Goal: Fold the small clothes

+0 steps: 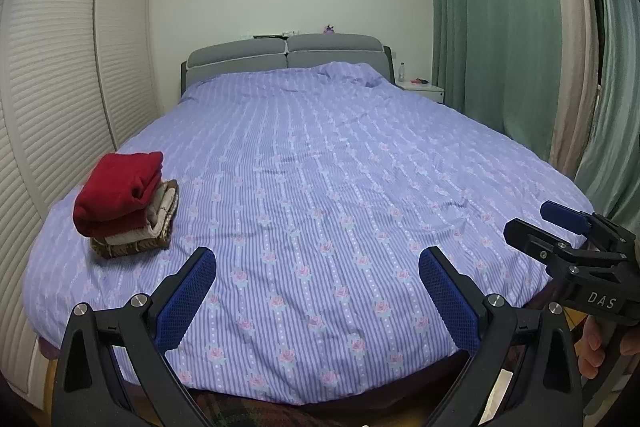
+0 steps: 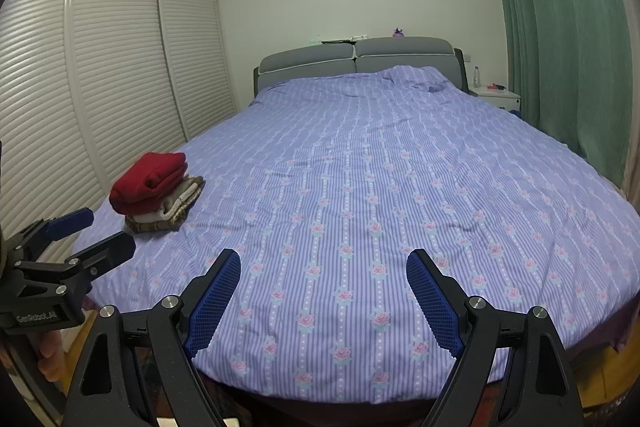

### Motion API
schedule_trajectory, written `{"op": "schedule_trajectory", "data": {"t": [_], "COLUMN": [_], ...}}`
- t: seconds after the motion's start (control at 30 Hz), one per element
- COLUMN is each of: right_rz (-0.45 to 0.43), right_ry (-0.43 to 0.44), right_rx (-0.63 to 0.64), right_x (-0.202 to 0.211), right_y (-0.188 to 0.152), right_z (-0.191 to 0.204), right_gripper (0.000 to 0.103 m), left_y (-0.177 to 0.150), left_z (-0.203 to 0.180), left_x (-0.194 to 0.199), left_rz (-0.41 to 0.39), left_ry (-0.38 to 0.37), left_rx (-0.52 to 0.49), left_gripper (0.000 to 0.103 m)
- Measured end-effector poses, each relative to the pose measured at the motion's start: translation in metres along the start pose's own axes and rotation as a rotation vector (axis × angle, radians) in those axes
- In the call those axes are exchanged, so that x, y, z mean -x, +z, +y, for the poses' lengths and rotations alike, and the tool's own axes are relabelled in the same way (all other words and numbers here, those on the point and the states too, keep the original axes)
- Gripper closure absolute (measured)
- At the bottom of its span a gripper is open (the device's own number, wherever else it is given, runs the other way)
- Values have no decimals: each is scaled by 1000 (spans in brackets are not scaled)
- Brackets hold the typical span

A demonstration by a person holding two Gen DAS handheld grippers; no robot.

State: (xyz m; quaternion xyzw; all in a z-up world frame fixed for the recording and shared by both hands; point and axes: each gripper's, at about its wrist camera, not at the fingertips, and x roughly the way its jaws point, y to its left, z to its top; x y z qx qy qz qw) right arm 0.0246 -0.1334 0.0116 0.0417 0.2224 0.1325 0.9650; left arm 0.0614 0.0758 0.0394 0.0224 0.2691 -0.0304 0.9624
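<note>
Your bed cover (image 1: 320, 187) lies wide and bare from the foot edge at 6 o'clock up to the grey headboard (image 1: 284, 57) at 12, with the slatted wardrobe doors (image 1: 60, 87) close along 9 and the green curtains (image 1: 500, 27) along 3. You hold both tools side by side above the foot edge, tipped slightly downward toward the headboard. Your left gripper (image 1: 318, 297) stands wide apart with nothing between its pads, and your right gripper (image 2: 323, 297) likewise gapes empty. The folded stack of clothes (image 1: 126, 205), red garment (image 1: 118, 189) on top, sits at 10 o'clock near the cover's left edge, its long axis running toward the headboard.
</note>
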Motion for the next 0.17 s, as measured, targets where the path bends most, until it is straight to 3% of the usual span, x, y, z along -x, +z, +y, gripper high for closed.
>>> {"op": "schedule_trajectory", "data": {"t": [0.17], "right_rz": [3], "right_ry": [0], "right_rx": [-3], "right_x": [0], "right_y": [0], "right_z": [0], "right_gripper": [18], "left_y": [0], "left_z": [1], "left_x": [-1], "left_rz": [6], "left_ry": [5], "left_rx": [7], "left_gripper": [0]}}
